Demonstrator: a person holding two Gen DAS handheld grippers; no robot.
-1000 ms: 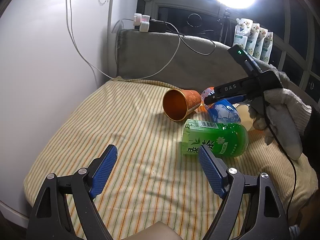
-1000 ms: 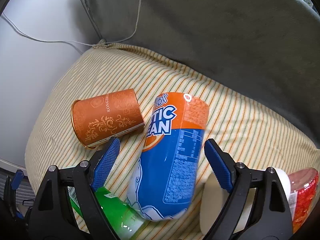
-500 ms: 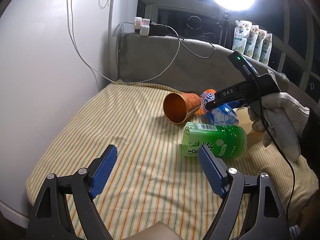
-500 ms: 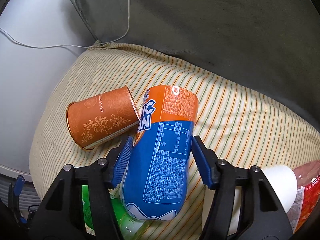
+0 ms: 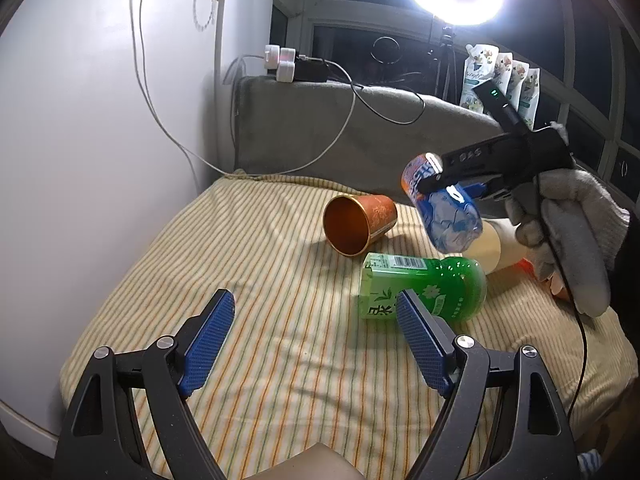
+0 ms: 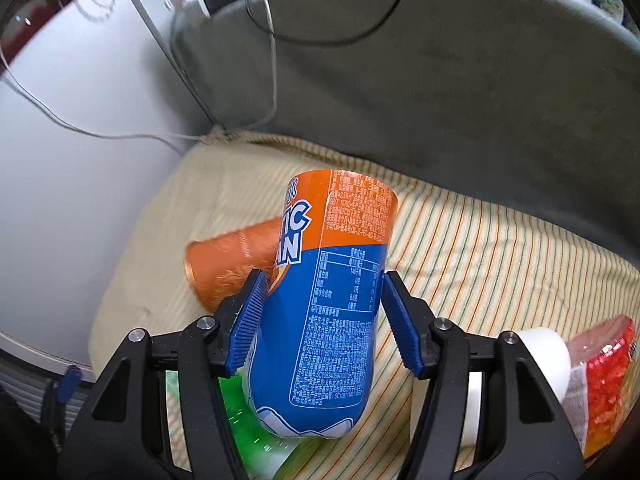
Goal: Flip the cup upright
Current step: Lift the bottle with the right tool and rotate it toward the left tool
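A blue and orange cup made from a cut bottle is clamped between the blue pads of my right gripper and held in the air above the striped cushion, tilted. In the left wrist view the cup hangs off the right gripper, held by a gloved hand. My left gripper is open and empty, low over the front of the cushion.
A copper-orange cup lies on its side, mouth toward me. A green cut bottle lies beside it. A white cup and a red packet lie at the right. A grey backrest and cables stand behind.
My right gripper closed on the blue and orange cup and lifted it off the cushion, tilting it up. The left gripper stayed open and drew back slightly.
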